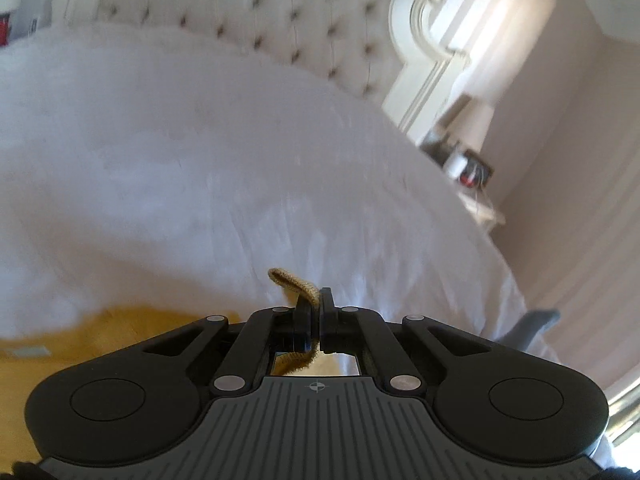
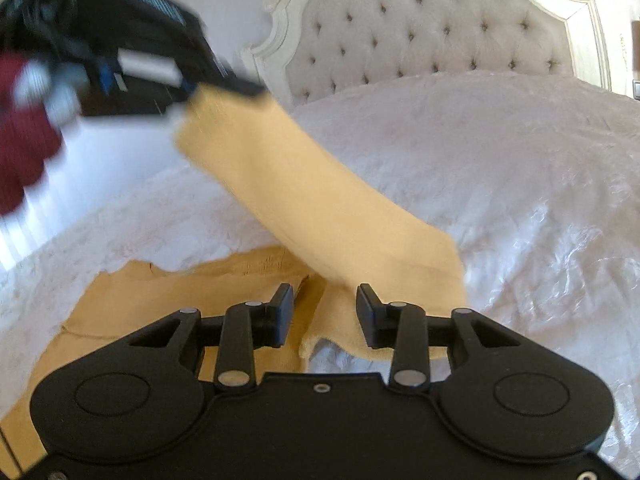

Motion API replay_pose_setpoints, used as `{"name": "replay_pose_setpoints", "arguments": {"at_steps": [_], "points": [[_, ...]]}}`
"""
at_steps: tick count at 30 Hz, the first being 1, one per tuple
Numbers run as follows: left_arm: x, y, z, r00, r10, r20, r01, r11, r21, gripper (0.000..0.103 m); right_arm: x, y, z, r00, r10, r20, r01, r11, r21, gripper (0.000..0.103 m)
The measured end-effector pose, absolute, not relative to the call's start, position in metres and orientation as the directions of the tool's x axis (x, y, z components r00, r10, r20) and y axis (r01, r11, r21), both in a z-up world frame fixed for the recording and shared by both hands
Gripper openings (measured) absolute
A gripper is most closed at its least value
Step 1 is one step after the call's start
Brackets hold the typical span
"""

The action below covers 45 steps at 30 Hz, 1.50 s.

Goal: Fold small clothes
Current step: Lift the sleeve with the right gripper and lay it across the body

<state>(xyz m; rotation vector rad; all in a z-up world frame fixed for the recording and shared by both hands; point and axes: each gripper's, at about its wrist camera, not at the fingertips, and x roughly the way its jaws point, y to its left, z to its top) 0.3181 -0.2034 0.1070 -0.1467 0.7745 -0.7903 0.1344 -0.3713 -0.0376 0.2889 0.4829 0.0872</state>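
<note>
The left tongs (image 1: 316, 320) are clamped on a folded edge of the mustard-yellow garment (image 2: 320, 208), a small loop of the knit sticking up above the closed jaws in the left wrist view. Seen from the right wrist view, those same tongs (image 2: 224, 84) are raised high at the upper left, blurred, and a long strip of the garment, probably a sleeve or one side, stretches from them down to the rest of the cloth. That lifted part appears to be held up so it can be carried across the body of the garment and laid over it as a fold. The right tongs (image 2: 324, 312) stand open, gripping nothing, low over the near edge of the garment where the raised strip meets the flat part; they may be placed there to pin or catch the fold line. The remainder of the garment lies flat on the white bedspread (image 2: 500, 168) of the bed, in front of the tufted headboard (image 2: 432, 24). A bedside stand with small items (image 1: 468, 168) sits to the right.
</note>
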Motion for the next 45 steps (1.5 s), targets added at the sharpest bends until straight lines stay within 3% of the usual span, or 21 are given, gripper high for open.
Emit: {"name": "replay_pose_setpoints", "arguments": {"at_steps": [6, 15, 19, 30, 37, 45], "points": [[0.321, -0.155, 0.161, 0.515, -0.676, -0.528, 0.561, 0.731, -0.389, 0.003, 0.145, -0.364, -0.051, 0.846, 0.192, -0.497, -0.031, 0.949, 0.314, 0.047], [0.329, -0.134, 0.174, 0.544, -0.664, -0.514, 0.523, 0.747, -0.410, 0.003, 0.153, -0.335, -0.056, 0.818, 0.289, -0.498, -0.116, 0.930, 0.348, 0.047], [0.328, -0.163, 0.182, 0.494, -0.719, -0.488, 0.561, 0.693, -0.454, 0.003, 0.164, -0.321, -0.060, 0.817, 0.300, -0.493, -0.127, 0.927, 0.354, 0.047], [0.279, -0.292, 0.234, 0.304, -0.866, -0.397, 0.771, 0.468, -0.433, 0.003, 0.169, -0.300, -0.055, 0.810, 0.320, -0.492, -0.158, 0.926, 0.343, 0.047], [0.261, -0.311, 0.215, 0.292, -0.846, -0.447, 0.803, 0.471, -0.365, 0.003, 0.201, -0.328, -0.076, 0.797, 0.209, -0.567, 0.010, 0.933, 0.359, 0.041], [0.274, -0.310, 0.204, 0.306, -0.816, -0.491, 0.791, 0.505, -0.345, 0.003, 0.216, -0.326, -0.084, 0.778, 0.237, -0.581, 0.002, 0.925, 0.380, 0.041]]}}
